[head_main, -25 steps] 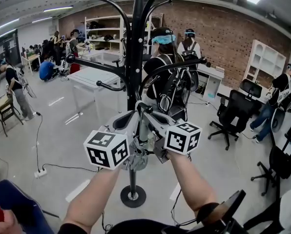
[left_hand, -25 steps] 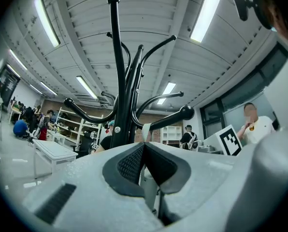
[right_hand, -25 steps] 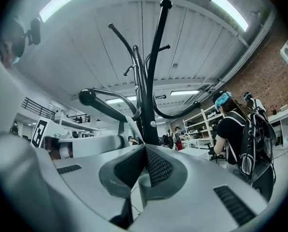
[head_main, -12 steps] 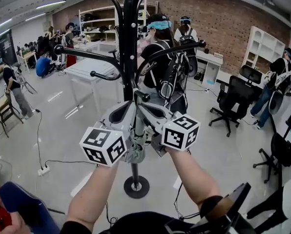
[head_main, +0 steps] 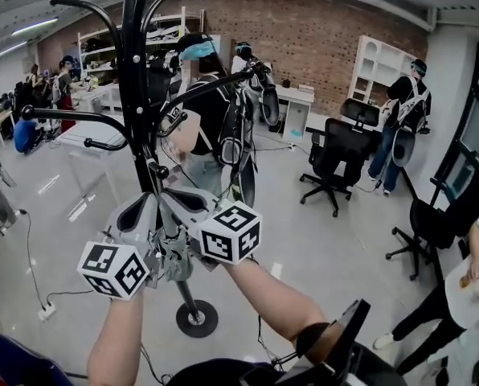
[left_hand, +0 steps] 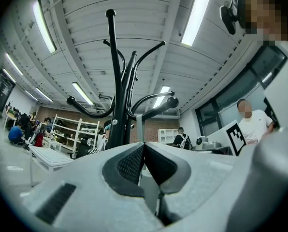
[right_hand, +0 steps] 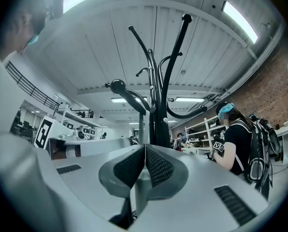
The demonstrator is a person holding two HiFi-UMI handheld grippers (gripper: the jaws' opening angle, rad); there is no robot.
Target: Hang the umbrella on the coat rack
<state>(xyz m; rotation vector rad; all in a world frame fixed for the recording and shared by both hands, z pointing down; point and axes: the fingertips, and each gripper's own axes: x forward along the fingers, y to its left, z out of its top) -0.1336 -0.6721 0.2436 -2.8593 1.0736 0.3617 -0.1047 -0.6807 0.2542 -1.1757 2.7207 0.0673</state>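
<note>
The black coat rack (head_main: 133,95) stands just ahead of me, its round base (head_main: 196,318) on the grey floor. My left gripper (head_main: 145,206) and right gripper (head_main: 172,200) meet close against its pole, below the lowest hooks. Both are shut on a narrow grey umbrella strap, which rises from the left gripper (left_hand: 144,146) as a strip (left_hand: 137,127) and from the right gripper (right_hand: 145,149) likewise (right_hand: 141,128). The folded grey umbrella (head_main: 175,257) hangs bunched between the two marker cubes. A curved hook (left_hand: 169,102) shows above the strap; another hook (right_hand: 121,88) appears in the right gripper view.
A person with a backpack (head_main: 211,111) stands right behind the rack. Black office chairs (head_main: 334,153) are to the right, a white table (head_main: 83,131) to the left. White shelves (head_main: 382,67) line the brick wall. A cable (head_main: 30,248) runs across the floor.
The rack and both grippers have shifted left and lower in the head view as the view swung right. The grippers stay shut together at the pole.
</note>
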